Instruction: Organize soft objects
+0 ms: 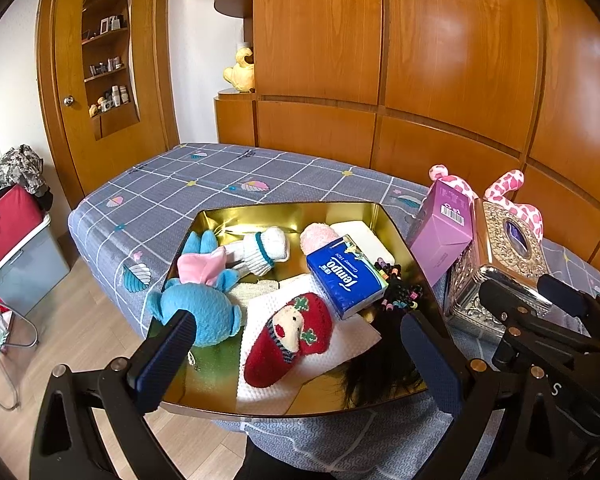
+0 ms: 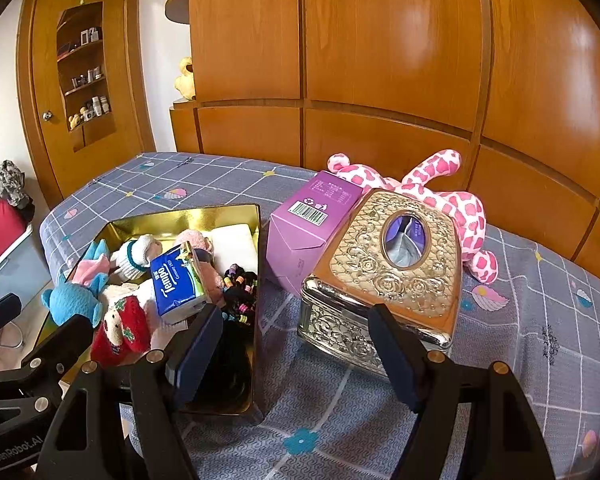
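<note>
Gold tin [image 1: 260, 212] sitting on the grey checked bedspread [image 1: 172, 184], packed with soft things. Blue plush toy [image 1: 204, 304] slumped in the near left corner, pink patch on its chest. Red knitted sock [image 1: 288, 336] with a little reindeer face lying on a white cloth [image 1: 356, 340] near the front. White sock [image 1: 264, 248] with a teal stripe further back, pink fluffy ball [image 1: 320, 238] beside it. Blue tissue pack [image 1: 348, 276] tilted across the middle, propped over the pile. Bundle of hair ties [image 1: 400, 288] against the right wall of the tin, black hair [image 1: 376, 372] spilling toward the front corner.

Outside the tin, to its right: purple box [image 2: 312, 236] leaning just beside it, ornate silver tissue box [image 2: 384, 276] next over, touching the purple one. Pink spotted plush toy [image 2: 456, 204] sprawled behind both, against the wooden wardrobe [image 2: 380, 40].

Left gripper [image 1: 300, 356] poised over the front of the tin, jaws spread wide, nothing clamped, blue plush near one finger and the black hair near the other. Right gripper [image 2: 300, 352] hanging over bare bedspread between tin and silver box, jaws released, gripping nothing, one finger over the tin's right edge.
</note>
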The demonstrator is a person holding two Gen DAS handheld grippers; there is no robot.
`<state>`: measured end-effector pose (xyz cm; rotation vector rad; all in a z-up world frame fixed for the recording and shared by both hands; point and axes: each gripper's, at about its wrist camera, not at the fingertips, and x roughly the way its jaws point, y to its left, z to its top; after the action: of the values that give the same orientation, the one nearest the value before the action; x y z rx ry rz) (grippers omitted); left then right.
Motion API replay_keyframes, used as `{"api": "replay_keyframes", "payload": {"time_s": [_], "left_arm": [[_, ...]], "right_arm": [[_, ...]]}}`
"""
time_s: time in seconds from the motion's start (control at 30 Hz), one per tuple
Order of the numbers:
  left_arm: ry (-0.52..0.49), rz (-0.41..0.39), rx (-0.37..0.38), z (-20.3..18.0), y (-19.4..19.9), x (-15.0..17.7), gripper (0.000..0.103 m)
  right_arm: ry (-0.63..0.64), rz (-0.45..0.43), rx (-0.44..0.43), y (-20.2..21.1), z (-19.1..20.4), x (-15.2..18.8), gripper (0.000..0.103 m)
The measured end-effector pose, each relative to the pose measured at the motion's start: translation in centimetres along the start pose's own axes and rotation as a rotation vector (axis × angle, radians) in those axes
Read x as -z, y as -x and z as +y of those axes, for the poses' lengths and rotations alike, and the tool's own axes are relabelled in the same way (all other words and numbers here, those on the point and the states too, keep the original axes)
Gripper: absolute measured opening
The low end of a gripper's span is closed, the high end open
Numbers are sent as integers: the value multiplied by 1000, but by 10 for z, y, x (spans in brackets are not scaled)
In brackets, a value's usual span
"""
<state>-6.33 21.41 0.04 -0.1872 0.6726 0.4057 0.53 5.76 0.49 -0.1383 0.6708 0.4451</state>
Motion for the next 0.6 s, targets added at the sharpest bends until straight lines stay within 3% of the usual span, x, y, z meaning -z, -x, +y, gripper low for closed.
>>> {"api": "replay_keyframes", "payload": {"time_s": [0.6], "left_arm": [[6, 15, 15, 2, -1, 1, 103]], "right_arm": [[-6, 1, 4, -1, 0, 1, 76]]}}
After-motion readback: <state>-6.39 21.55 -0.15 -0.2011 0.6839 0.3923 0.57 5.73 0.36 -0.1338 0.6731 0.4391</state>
